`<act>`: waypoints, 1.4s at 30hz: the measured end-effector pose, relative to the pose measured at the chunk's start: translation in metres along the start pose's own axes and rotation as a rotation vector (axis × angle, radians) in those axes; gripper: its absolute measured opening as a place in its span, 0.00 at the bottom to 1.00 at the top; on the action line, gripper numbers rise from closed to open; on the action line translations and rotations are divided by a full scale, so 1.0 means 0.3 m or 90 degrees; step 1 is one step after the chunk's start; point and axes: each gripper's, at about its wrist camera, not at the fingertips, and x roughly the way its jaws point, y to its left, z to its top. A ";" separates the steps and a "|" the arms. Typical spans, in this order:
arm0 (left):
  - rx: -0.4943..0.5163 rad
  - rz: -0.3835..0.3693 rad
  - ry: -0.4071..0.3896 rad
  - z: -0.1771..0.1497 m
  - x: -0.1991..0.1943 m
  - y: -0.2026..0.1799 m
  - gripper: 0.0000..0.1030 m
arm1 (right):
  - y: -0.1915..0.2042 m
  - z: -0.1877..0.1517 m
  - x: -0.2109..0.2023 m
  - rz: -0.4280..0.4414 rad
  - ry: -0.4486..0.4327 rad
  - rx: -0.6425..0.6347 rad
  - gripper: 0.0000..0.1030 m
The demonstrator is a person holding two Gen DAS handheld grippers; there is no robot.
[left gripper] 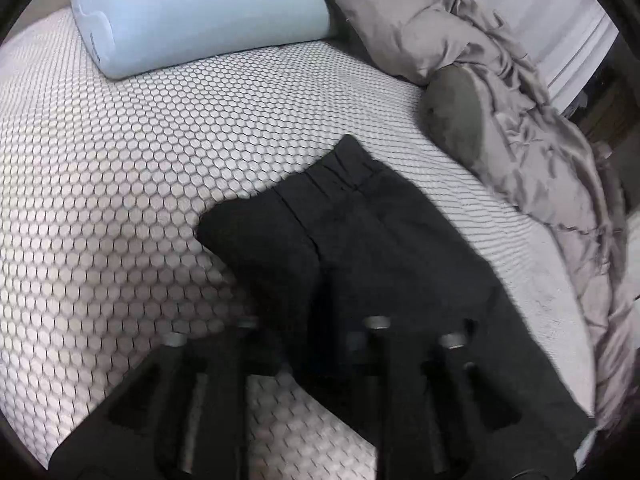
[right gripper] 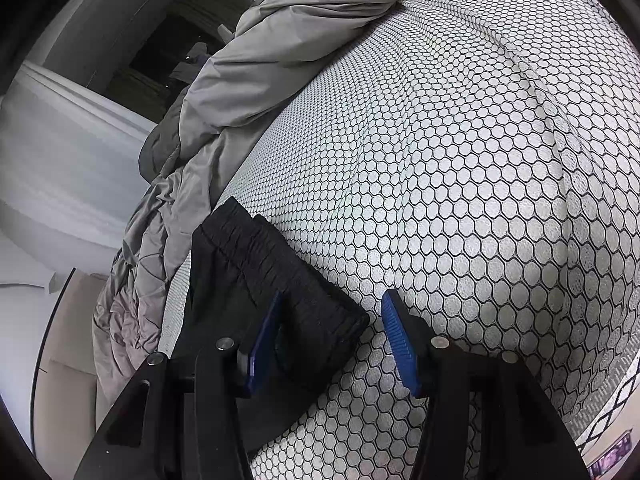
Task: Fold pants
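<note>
Black pants [left gripper: 360, 232] lie folded on the honeycomb-patterned sheet [left gripper: 120, 200], elastic waistband toward the far side. My left gripper [left gripper: 312, 320] hovers low over their near end. Its black fingers are blurred and stand a little apart, with dark cloth and a strip of sheet showing in the gap; I see no pinch on the fabric. In the right wrist view the waistband corner of the pants [right gripper: 256, 256] lies between the blue pads [right gripper: 400, 344] of my right gripper [right gripper: 332, 300]. That gripper is open: the left pad is beside the cloth and the right pad is well clear of it.
A light blue pillow [left gripper: 200, 16] lies at the far end of the bed. A crumpled grey duvet [left gripper: 520, 140] is heaped along the right side, and the duvet [right gripper: 260, 60] also borders the pants on the left in the right wrist view, by the bed's edge.
</note>
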 end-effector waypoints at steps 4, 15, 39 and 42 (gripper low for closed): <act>-0.014 -0.009 -0.027 -0.045 -0.122 -0.005 0.76 | 0.032 -0.004 -0.043 0.021 -0.041 -0.009 0.51; 0.061 -0.065 -0.022 -0.206 -0.208 -0.139 0.99 | 0.063 -0.031 0.006 -0.030 0.009 -0.060 0.67; 0.087 -0.055 0.033 -0.264 -0.074 -0.239 0.99 | 0.010 -0.041 -0.057 0.078 -0.009 -0.011 0.20; 0.079 -0.045 0.039 -0.265 -0.050 -0.231 0.99 | 0.028 -0.037 -0.084 0.011 -0.034 -0.057 0.19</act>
